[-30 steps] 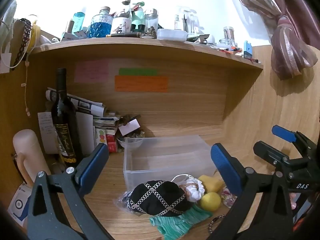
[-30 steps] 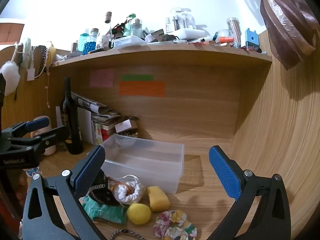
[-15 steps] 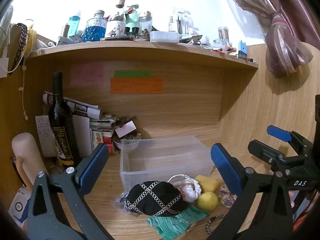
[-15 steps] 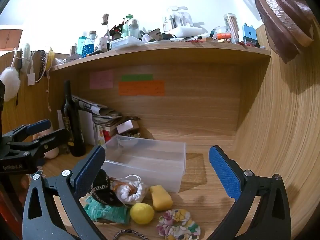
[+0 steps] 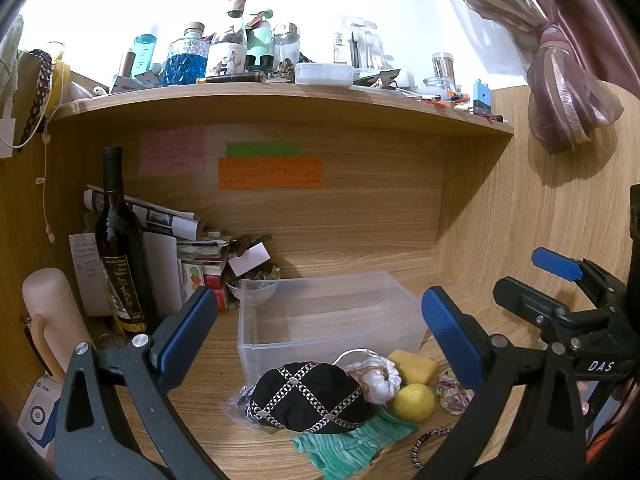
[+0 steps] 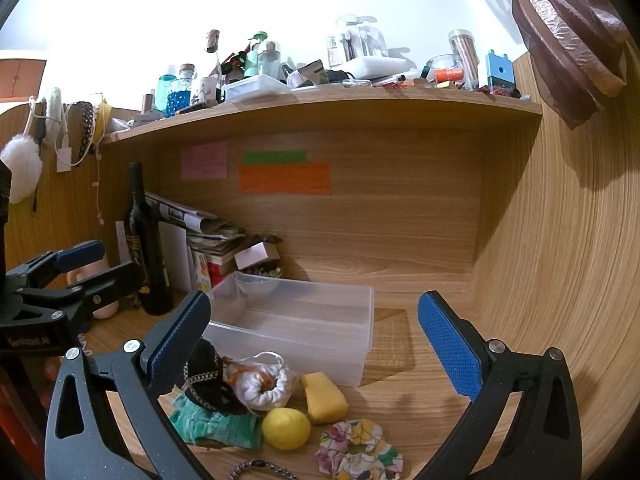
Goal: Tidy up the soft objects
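Note:
A clear plastic bin stands empty on the wooden desk. In front of it lie soft things: a black cap with silver crosses, a white drawstring pouch, a yellow sponge, a yellow ball, a green knit cloth and a floral scrunchie. My left gripper is open and empty above the pile. My right gripper is open and empty, to the right of the left one.
A dark wine bottle, papers and a pink flask stand at the left. A beaded bracelet lies at the front. A cluttered shelf runs overhead. Wooden walls close the back and right.
Both grippers have pulled back and risen slightly, so the bin and the pile sit a little lower and farther. Nothing was picked up.

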A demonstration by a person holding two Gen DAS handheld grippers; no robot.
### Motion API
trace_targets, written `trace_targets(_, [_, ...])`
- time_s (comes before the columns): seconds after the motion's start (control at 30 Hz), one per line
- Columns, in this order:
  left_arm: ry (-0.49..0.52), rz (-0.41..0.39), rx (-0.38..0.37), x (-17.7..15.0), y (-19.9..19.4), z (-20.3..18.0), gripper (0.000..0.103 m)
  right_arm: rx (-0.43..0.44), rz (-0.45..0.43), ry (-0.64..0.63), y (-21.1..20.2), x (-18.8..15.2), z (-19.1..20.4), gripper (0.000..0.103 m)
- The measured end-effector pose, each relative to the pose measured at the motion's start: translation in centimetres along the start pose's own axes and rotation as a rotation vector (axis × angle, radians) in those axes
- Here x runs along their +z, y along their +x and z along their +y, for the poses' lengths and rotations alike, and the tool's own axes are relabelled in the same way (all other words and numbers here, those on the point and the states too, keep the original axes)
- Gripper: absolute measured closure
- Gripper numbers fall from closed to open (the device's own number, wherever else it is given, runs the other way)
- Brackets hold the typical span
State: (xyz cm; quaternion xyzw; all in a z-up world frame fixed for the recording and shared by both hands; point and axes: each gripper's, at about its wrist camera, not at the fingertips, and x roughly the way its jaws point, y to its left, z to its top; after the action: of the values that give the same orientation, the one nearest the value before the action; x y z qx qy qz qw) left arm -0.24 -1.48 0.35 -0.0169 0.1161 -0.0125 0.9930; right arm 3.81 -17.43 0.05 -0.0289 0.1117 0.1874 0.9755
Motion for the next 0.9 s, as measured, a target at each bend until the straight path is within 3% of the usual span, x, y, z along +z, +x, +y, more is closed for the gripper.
trace_targets(0.9, [0.003,-0.015,-0.002,0.24,-0.51,-0.18,0.0,0.007,-0.026,0.002,-0.54,0.36,0.16,0.0])
